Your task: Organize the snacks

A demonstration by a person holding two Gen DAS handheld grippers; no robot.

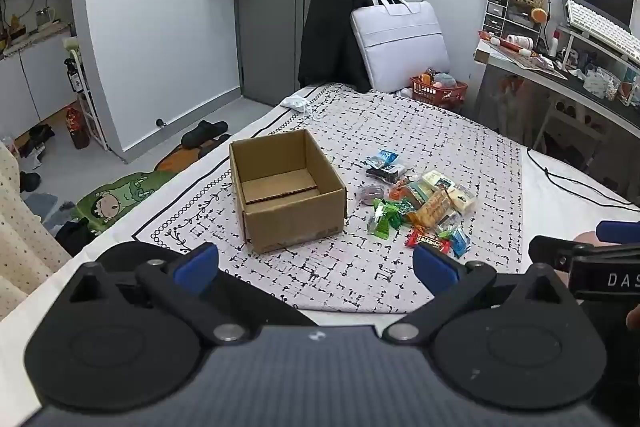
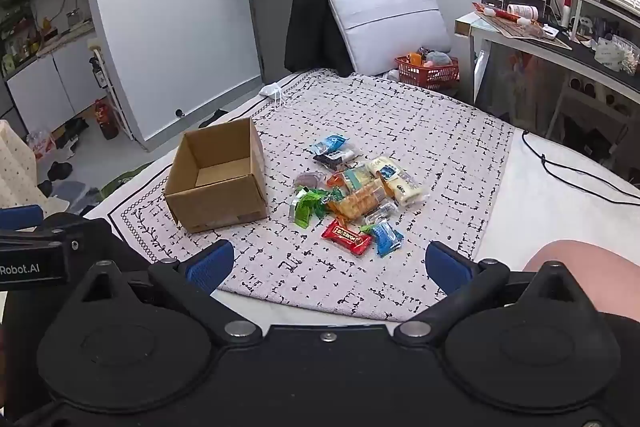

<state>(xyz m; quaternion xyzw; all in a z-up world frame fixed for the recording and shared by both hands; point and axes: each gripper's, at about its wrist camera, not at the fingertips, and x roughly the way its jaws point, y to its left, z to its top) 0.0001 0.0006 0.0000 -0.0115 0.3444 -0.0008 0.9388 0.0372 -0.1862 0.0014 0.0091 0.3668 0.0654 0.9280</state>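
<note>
An empty brown cardboard box [image 1: 286,189] [image 2: 218,175] stands open-topped on a black-and-white patterned cloth [image 1: 460,131] [image 2: 432,123] spread over a bed. To its right lies a pile of several wrapped snacks [image 1: 424,201] [image 2: 356,195], among them a red packet [image 2: 346,237], green packets [image 2: 308,205] and a cream packet [image 2: 398,181]. My left gripper [image 1: 316,263] hovers open near the cloth's front edge, short of the box, nothing between its blue pads. My right gripper [image 2: 330,263] is open too, just in front of the snack pile. Each gripper shows at the edge of the other's view.
A white bag [image 1: 400,35] and dark jacket [image 1: 332,31] lean at the bed's far end beside a red basket [image 1: 438,93]. A cluttered desk [image 1: 560,67] stands right, and a black cable [image 2: 568,167] crosses the bed. The person's knee [image 2: 580,275] is at lower right. The floor lies left.
</note>
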